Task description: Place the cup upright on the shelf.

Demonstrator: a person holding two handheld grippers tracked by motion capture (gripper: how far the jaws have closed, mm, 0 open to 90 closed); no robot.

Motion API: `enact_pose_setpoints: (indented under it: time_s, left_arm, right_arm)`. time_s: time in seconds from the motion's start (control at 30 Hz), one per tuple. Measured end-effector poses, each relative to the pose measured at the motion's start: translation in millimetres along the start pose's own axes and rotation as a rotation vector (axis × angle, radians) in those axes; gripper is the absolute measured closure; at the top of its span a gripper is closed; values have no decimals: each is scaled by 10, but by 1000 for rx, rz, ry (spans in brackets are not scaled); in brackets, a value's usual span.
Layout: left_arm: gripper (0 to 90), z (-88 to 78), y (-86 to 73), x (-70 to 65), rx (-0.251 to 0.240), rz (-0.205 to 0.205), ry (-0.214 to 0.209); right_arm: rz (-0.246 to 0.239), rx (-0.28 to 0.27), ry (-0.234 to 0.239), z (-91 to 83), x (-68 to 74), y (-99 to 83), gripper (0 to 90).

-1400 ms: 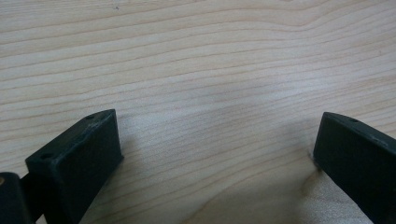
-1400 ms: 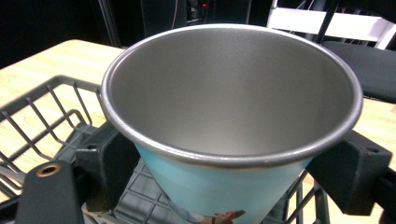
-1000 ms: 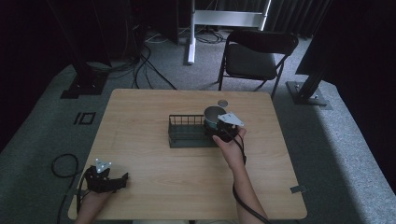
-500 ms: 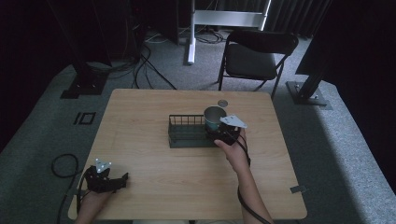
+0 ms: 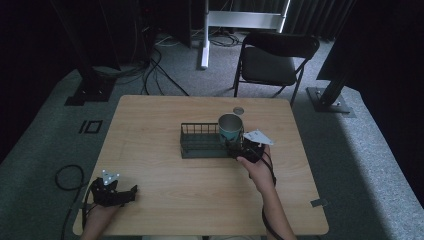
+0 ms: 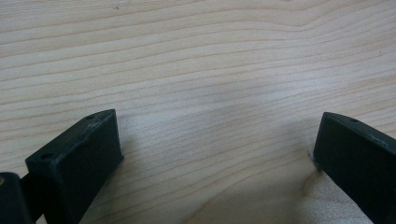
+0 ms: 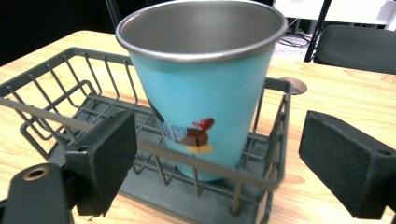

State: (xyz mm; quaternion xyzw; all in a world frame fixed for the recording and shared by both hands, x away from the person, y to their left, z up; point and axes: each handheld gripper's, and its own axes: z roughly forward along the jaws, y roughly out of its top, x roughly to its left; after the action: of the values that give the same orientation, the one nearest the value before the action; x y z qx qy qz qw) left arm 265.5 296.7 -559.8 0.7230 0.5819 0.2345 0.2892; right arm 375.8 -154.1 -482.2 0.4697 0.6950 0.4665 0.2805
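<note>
from the high view, the right hand-held gripper sits at the near right corner of a dark wire basket in the middle of the wooden surface, with the person's right hand and forearm reaching up to it from the bottom edge. a metal cup with a light blue outside stands upright inside the basket's right end, just ahead of that hand-held gripper. a small round hole lies in the surface beyond the cup. the left hand-held gripper rests low at the near left corner of the surface, well apart from the basket, held by the left hand. a black folding chair stands on the grey floor past the far edge. in the left gripper view, the left hand-held gripper has its two black jaws spread wide with nothing between them, only bare wood grain beneath. in the right gripper view, the right hand-held gripper also has its jaws wide apart and grips nothing; the cup stands straight ahead between the jaw tips and a little beyond them, inside the basket, whose near rail crosses in front of the cup's base. a small picture with a red and brown figure is printed low on the cup's side. the cup's inside is plain grey metal.
</note>
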Motion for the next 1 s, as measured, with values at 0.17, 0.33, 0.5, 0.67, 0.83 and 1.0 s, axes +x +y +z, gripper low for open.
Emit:
enact_pose_setpoints:
  time_s: [0.17,0.33,0.5,0.67,0.83,1.0]
  left_arm:
    - [15,0,0,0,0,0,0]
    - [15,0,0,1,1,1,0]
    - [15,0,0,0,1,1,0]
    - [15,0,0,1,1,1,0]
    - [14,0,0,1,1,1,0]
    - [15,0,0,1,1,1,0]
  right_arm:
    - [-1,-2,1,-83,-34,-65,111]
    - [-6,4,-6,-166,-79,-162,112]
    - [-2,13,-18,-231,-144,-288,112]
    - [-4,24,-37,-275,-210,-401,112]
    - [-19,47,-53,-309,-251,-537,112]
    - [-35,66,-54,-356,-290,-635,112]
